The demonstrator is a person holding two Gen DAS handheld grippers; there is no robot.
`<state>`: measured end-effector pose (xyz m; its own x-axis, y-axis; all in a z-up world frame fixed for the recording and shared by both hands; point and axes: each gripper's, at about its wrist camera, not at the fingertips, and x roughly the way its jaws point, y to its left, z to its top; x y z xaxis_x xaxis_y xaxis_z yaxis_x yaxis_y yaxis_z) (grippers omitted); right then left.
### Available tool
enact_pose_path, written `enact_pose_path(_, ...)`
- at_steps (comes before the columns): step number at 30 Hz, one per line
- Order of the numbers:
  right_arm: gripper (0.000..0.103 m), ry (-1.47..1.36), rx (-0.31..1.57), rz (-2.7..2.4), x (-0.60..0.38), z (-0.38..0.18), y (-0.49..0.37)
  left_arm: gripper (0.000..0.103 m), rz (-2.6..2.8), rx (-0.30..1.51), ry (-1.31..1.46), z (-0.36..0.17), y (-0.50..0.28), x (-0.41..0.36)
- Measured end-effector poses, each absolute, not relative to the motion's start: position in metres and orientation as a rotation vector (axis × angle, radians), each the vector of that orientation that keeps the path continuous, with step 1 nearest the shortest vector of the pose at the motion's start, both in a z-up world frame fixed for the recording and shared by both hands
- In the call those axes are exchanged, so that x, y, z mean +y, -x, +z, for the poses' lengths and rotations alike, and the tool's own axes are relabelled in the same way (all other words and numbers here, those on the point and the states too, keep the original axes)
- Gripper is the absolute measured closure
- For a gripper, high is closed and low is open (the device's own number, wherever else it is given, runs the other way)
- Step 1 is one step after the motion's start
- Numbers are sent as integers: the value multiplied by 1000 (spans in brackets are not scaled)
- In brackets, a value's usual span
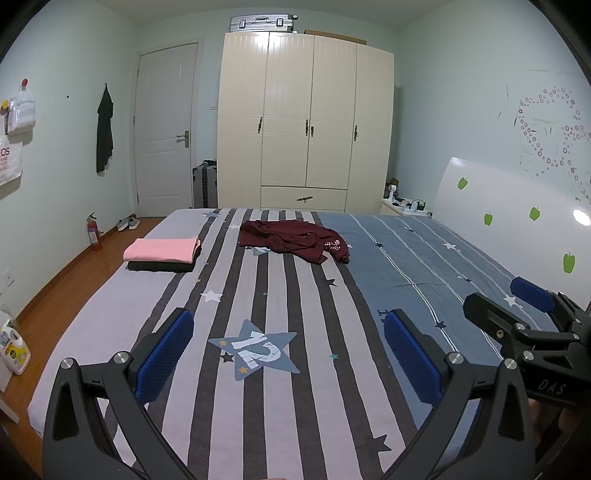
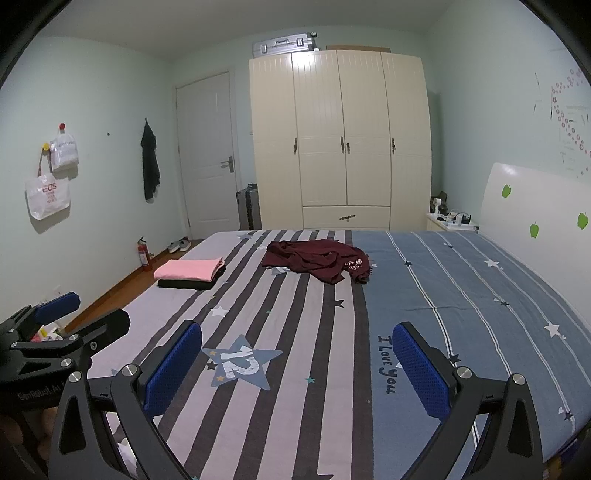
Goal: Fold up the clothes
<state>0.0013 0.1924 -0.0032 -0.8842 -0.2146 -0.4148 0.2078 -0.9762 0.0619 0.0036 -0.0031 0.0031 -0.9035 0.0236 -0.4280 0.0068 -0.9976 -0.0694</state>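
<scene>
A crumpled maroon garment (image 1: 295,240) lay unfolded on the bed (image 1: 280,295), toward its far edge and about midway across, with nothing between it and the tongs. Toward the bed's far left corner sat a folded pink garment (image 1: 162,249) stacked on a folded black garment (image 1: 162,266). Beyond the far edge stood a cream wardrobe (image 1: 306,122) with a silver suitcase (image 1: 262,23) on top, a white door (image 1: 164,129) to its left, and a dark garment (image 1: 105,129) hanging on the wall. A red fire extinguisher (image 1: 94,232) stood on the floor by the bed's left side.

The bedsheet carried a star printed "12" (image 1: 255,349) and, in the right view, the words "I Love You" (image 2: 386,363). A white bag (image 2: 48,195) on the left wall read "EOS". The right tongs' body read "DAS", the left tongs' body "GenRobot.AI".

The left tongs (image 1: 288,354) hovered above the bed's near edge, blue pads spread wide, holding nothing. The right tongs (image 2: 306,365) hovered just beside them, equally wide and empty, both pointing toward the maroon garment.
</scene>
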Motion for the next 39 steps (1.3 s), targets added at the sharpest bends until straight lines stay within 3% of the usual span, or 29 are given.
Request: enact_pose_path(39, 1, -624, -36, -2851, 192, -4, -5, 1, 3055, -113, 679, 5, -4, -5)
